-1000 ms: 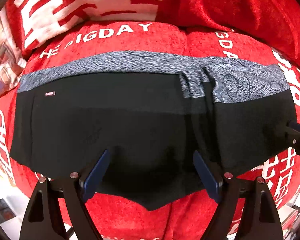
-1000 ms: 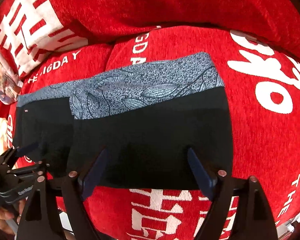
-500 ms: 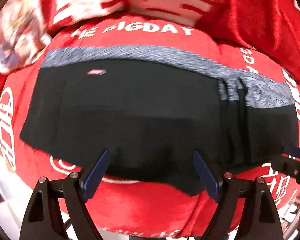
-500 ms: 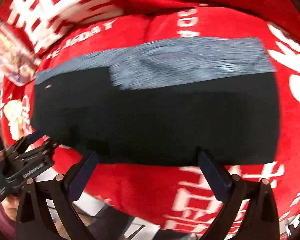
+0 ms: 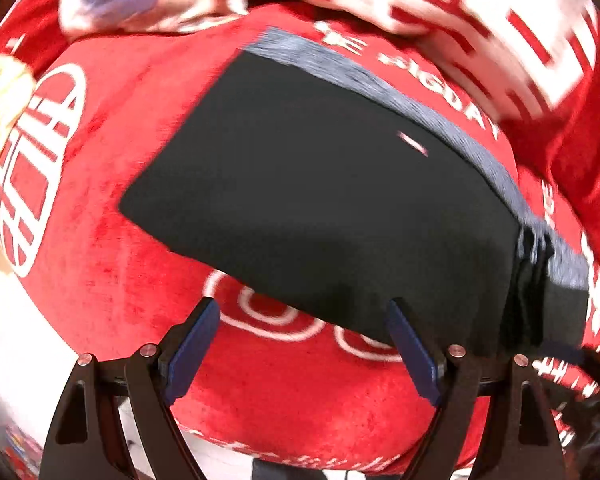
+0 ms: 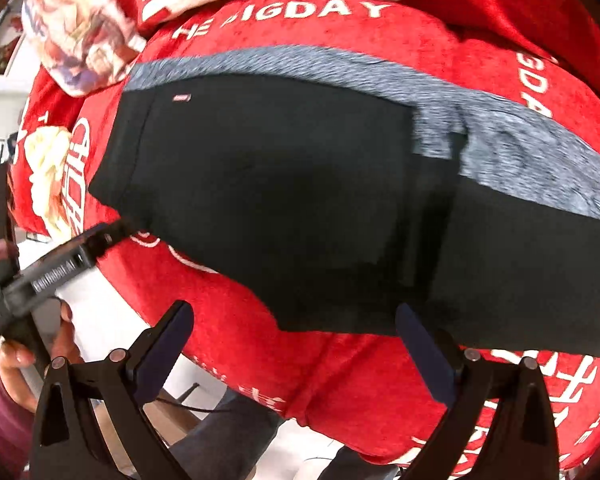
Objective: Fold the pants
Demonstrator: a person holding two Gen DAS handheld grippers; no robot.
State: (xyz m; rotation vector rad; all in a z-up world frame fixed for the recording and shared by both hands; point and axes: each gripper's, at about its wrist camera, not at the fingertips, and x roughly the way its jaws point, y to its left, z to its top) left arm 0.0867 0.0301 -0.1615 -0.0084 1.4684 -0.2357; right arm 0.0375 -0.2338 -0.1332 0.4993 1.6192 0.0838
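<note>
Black fabric with a grey speckled waistband is lying flat across a red plush blanket [image 6: 340, 32] printed with white lettering: the pants [image 6: 300, 200], already doubled over, are sitting as a broad dark block on the cushioned surface. In the right wrist view their long axis is running left to right, dropping slightly toward the right, with the grey band [image 6: 308, 62] along the far edge and the black hem nearest the camera; a vertical fold line is showing right of centre where one layer is overlapping another. In the left wrist view the same pants [image 5: 332, 200] are slanting diagonally, the band [image 5: 380, 88] descending from upper centre to the right edge, and a small pale tag [image 5: 412, 144] is sitting just under it. The left gripper [image 5: 304, 344] is hovering with its blue-padded fingers spread wide and gripping nothing, its right finger overlapping the near hem in the frame, though contact cannot be told. The right gripper [image 6: 296, 344] is likewise standing wide open and empty at the near edge of the cloth. From the right wrist view, the left gripper [image 6: 112, 236] is pointing at the pants' lower left corner, held in a hand [image 6: 32, 344]. A patterned pillow [image 6: 76, 40] is resting at the far left, beside the band's end.
</note>
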